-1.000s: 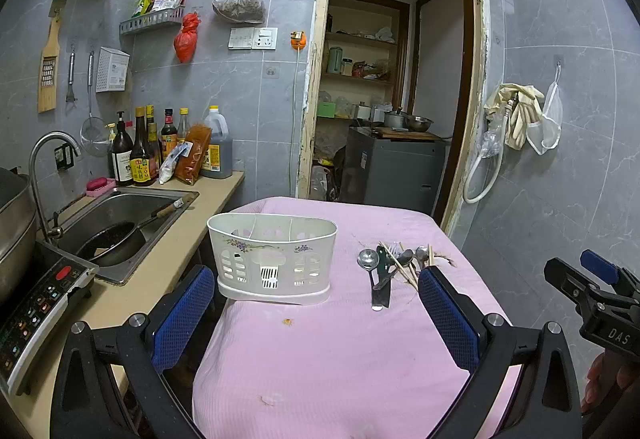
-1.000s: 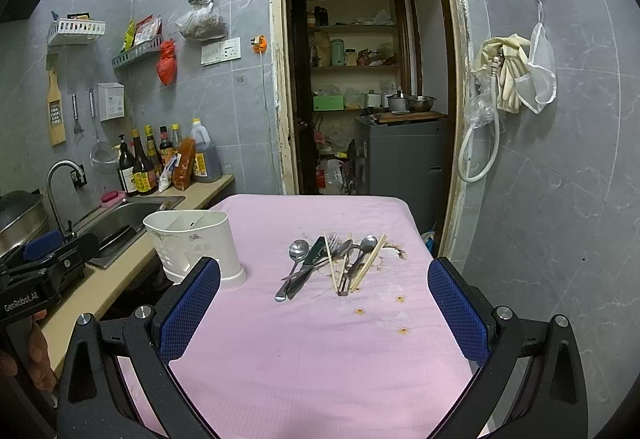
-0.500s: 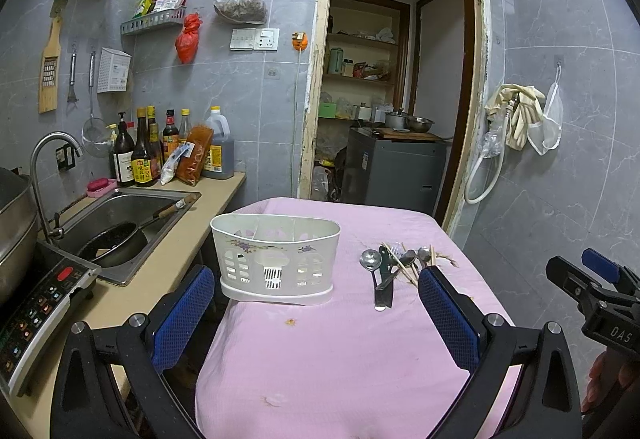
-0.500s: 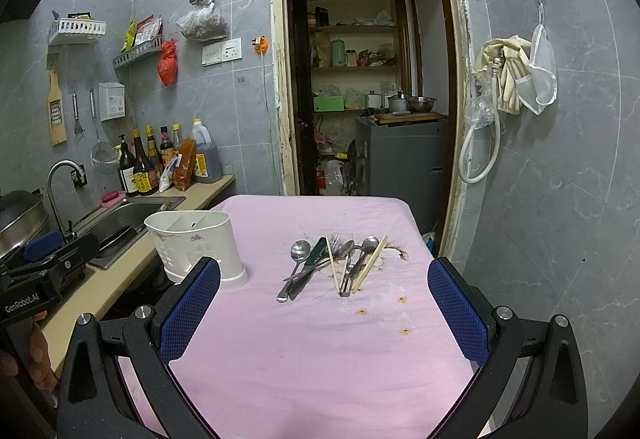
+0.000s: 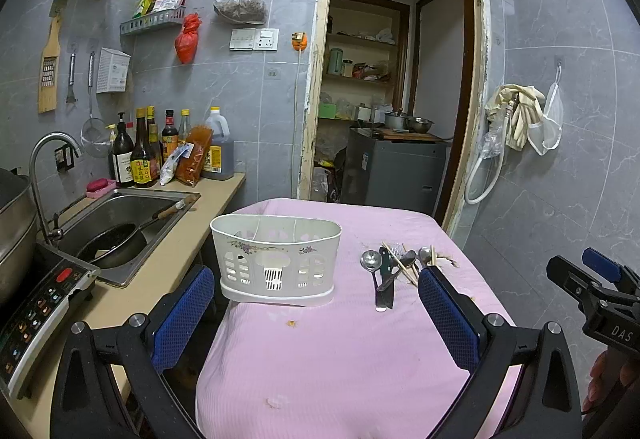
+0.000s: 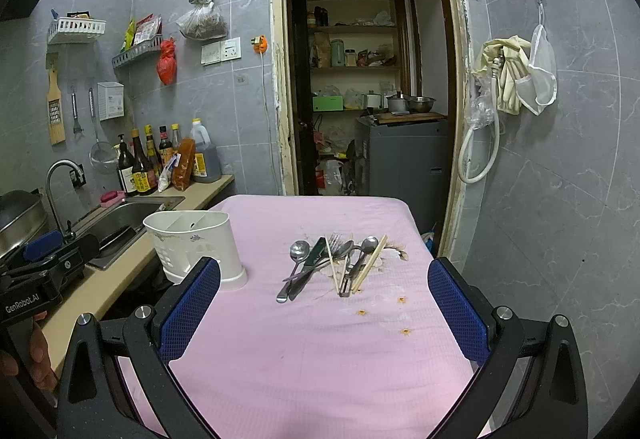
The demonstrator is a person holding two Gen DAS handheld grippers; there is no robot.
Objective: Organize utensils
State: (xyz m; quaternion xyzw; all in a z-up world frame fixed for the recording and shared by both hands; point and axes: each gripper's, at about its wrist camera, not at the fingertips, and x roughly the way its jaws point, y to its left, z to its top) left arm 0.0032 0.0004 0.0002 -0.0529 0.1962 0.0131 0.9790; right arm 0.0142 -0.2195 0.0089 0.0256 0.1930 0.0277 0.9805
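Since a second ago the left gripper (image 5: 316, 315) has drifted slightly, the white caddy (image 5: 276, 259) shifting a little right in its view. Both the left and the right gripper (image 6: 324, 307) hang wide open, empty. The utensil pile (image 6: 334, 263) lies on the pink cloth (image 6: 320, 359) ahead of the right gripper, right of the caddy

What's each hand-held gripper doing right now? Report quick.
Left hand-held gripper: open, holding nothing.
Right hand-held gripper: open, holding nothing.
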